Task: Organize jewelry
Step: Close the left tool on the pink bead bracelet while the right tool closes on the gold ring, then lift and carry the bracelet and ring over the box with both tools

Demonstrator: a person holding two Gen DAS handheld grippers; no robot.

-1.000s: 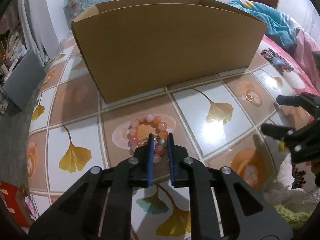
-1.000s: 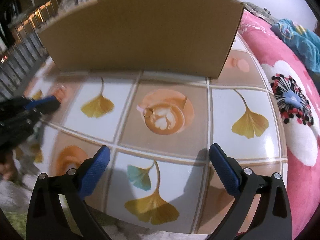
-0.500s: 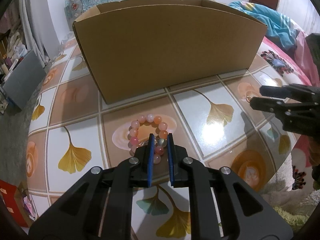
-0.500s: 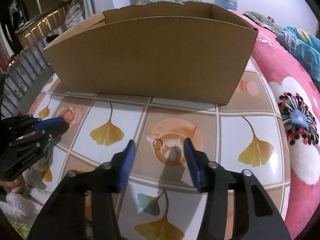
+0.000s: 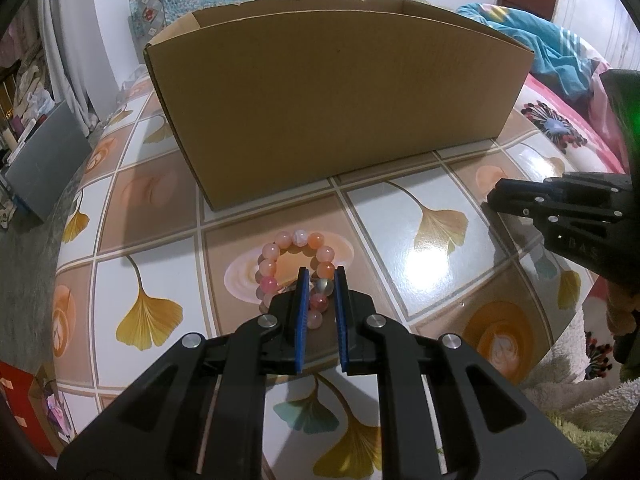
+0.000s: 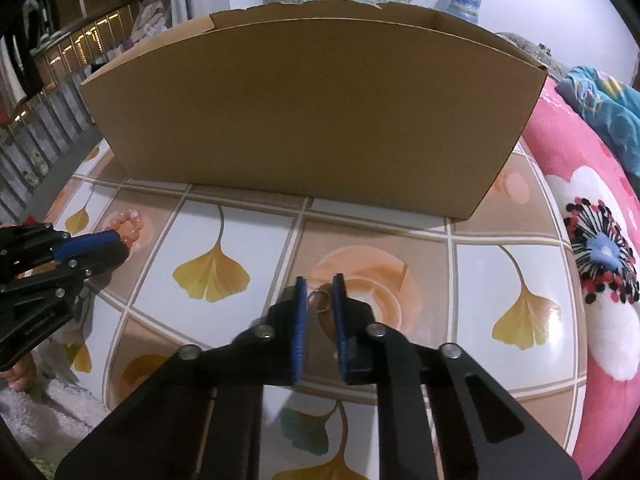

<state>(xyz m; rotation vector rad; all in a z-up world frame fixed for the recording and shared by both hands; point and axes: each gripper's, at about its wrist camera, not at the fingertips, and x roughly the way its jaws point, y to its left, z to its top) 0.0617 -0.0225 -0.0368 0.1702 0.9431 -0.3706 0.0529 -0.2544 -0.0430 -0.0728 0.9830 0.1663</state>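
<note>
The left gripper [image 5: 319,280] is low and points forward, its two blue pads nearly together, with only a narrow gap between them. The right gripper [image 6: 320,286] is also low, the pads narrowed to a small gap, and it stands well apart from the left one

Tabletop [image 5: 420,280]: glossy white and tan squares printed with yellow ginkgo leaves. Box [image 5: 340,92]: plain brown cardboard. Bracelet [image 5: 298,264]: pink, peach and orange beads. Ring [image 6: 319,301]: gold. Both grippers' fingers [image 6: 299,332] were black with blue pads. Blanket [image 6: 592,220]: pink, floral.
</note>
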